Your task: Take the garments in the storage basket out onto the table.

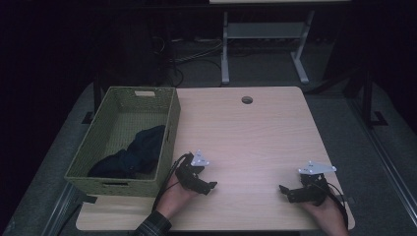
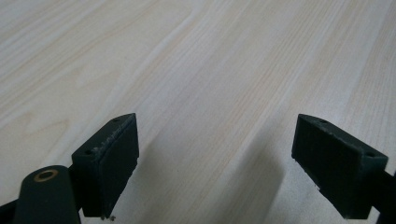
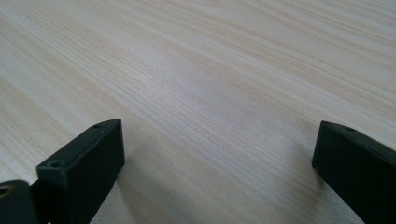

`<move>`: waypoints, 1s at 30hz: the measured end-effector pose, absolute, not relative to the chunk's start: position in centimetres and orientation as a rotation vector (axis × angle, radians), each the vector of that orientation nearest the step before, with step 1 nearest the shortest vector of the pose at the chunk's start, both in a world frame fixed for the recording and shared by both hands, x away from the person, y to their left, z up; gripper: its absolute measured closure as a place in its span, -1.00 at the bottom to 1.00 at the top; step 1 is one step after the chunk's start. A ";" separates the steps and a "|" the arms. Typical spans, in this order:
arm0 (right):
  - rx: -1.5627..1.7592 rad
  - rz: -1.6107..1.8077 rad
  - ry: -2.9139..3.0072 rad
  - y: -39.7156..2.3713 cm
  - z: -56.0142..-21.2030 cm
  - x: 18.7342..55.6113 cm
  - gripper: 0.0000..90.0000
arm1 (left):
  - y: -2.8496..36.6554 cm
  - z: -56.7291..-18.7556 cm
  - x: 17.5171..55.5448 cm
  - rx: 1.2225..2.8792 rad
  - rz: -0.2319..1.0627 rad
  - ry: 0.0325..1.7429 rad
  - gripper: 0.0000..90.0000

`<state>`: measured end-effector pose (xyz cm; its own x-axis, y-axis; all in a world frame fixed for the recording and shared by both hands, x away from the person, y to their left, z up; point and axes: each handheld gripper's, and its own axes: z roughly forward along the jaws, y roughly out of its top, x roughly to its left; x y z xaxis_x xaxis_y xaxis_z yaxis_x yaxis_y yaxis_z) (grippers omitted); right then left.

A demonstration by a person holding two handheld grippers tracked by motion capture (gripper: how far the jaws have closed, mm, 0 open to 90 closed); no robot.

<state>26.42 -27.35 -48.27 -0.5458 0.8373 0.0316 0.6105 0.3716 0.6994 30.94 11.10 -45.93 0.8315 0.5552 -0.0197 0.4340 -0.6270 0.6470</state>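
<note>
A green woven basket (image 1: 93,142) stands on the left side of the light wooden table (image 1: 246,137), with a dark blue cloth (image 1: 133,155) bundled inside it. My left gripper (image 1: 209,187) rests low over the table just right of the basket's near corner, open, with bare wood between its fingers (image 2: 109,161). My right gripper (image 1: 286,191) sits near the table's front right, pointing left, and is open as well; in the right gripper view its fingers (image 3: 86,161) stand wide apart over bare wood.
A round cable hole (image 1: 247,100) sits near the table's far edge. Beyond the table, a white desk frame (image 1: 265,44) and loose cables (image 1: 192,54) lie on the dark floor. Bare wood stretches between the two grippers.
</note>
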 end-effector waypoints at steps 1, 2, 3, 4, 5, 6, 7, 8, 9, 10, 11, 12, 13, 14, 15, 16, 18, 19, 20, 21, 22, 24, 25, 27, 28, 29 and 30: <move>1.271 0.966 2.307 -27.3 -48.3 26.4 -0.95 | 11.1 -45.9 31.0 2.348 0.238 0.721 -0.68; 1.272 0.965 2.307 -27.3 -48.3 26.4 -0.95 | 11.1 -45.9 31.0 2.348 0.234 0.723 -0.68; 1.272 0.966 2.306 -27.3 -48.3 26.4 -0.95 | 11.0 -45.8 31.0 2.349 0.231 0.723 -0.68; 1.273 0.965 2.306 -27.3 -48.3 26.4 -0.95 | 11.0 -45.8 31.0 2.353 0.227 0.722 -0.68; 1.273 0.966 2.306 -27.3 -48.3 26.4 -0.95 | 11.0 -45.8 31.0 2.354 0.228 0.723 -0.68; 1.273 0.967 2.305 -27.3 -48.3 26.4 -0.95 | 11.0 -45.7 31.0 2.353 0.225 0.724 -0.68; 1.273 0.966 2.305 -27.3 -48.3 26.4 -0.95 | 11.0 -45.6 31.0 2.355 0.224 0.724 -0.68; 1.273 0.967 2.305 -27.3 -48.3 26.4 -0.95 | 11.0 -45.6 31.0 2.357 0.219 0.727 -0.68; 1.273 0.967 2.305 -27.3 -48.3 26.4 -0.96 | 11.0 -45.5 31.0 2.353 0.211 0.734 -0.68; 1.273 0.966 2.306 -27.3 -48.3 26.4 -0.95 | 11.0 -45.4 31.1 2.352 0.214 0.732 -0.68; 1.273 0.968 2.304 -27.3 -48.3 26.4 -0.95 | 11.0 -45.3 31.1 2.350 0.217 0.737 -0.68; 1.273 0.967 2.304 -27.3 -48.3 26.4 -0.95 | 11.0 -45.2 31.2 2.356 0.225 0.730 -0.68; 1.273 0.968 2.304 -27.3 -48.3 26.4 -0.95 | 10.9 -45.1 31.2 2.353 0.230 0.728 -0.68; 1.273 0.967 2.304 -27.3 -48.3 26.4 -0.95 | 10.9 -45.0 31.3 2.350 0.230 0.731 -0.68; 1.273 0.967 2.304 -27.3 -48.3 26.4 -0.95 | 10.9 -44.9 31.3 2.347 0.226 0.734 -0.68; 1.272 0.968 2.304 -27.3 -48.3 26.4 -0.95 | 10.8 -44.8 31.4 2.342 0.231 0.729 -0.68; 1.273 0.967 2.303 -27.3 -48.3 26.3 -0.95 | 10.8 -44.6 31.5 2.351 0.225 0.729 -0.68; 1.274 0.967 2.303 -27.3 -48.3 26.3 -0.95 | 10.7 -44.6 31.5 2.352 0.230 0.722 -0.68; 1.273 0.967 2.303 -27.3 -48.3 26.3 -0.95 | 10.7 -44.5 31.5 2.353 0.226 0.723 -0.68; 1.273 0.967 2.303 -27.3 -48.3 26.3 -0.95 | 10.7 -44.4 31.5 2.354 0.228 0.720 -0.68; 1.273 0.967 2.303 -27.3 -48.3 26.3 -0.95 | 10.6 -44.3 31.5 2.356 0.224 0.722 -0.68; 1.274 0.967 2.303 -27.3 -48.3 26.3 -0.95 | 10.7 -44.2 31.6 2.357 0.216 0.718 -0.68; 1.273 0.968 2.303 -27.3 -48.3 26.3 -0.95 | 10.7 -44.1 31.6 2.359 0.214 0.718 -0.68; 1.273 0.967 2.303 -27.3 -48.3 26.3 -0.95 | 10.6 -44.0 31.6 2.365 0.209 0.710 -0.68; 1.274 0.968 2.302 -27.3 -48.3 26.3 -0.95 | 10.6 -44.0 31.6 2.366 0.207 0.711 -0.68; 1.274 0.968 2.302 -27.3 -48.3 26.3 -0.95 | 10.6 -43.9 31.7 2.368 0.206 0.707 -0.68; 1.274 0.967 2.303 -27.3 -48.3 26.3 -0.95 | 10.6 -43.9 31.7 2.369 0.205 0.704 -0.68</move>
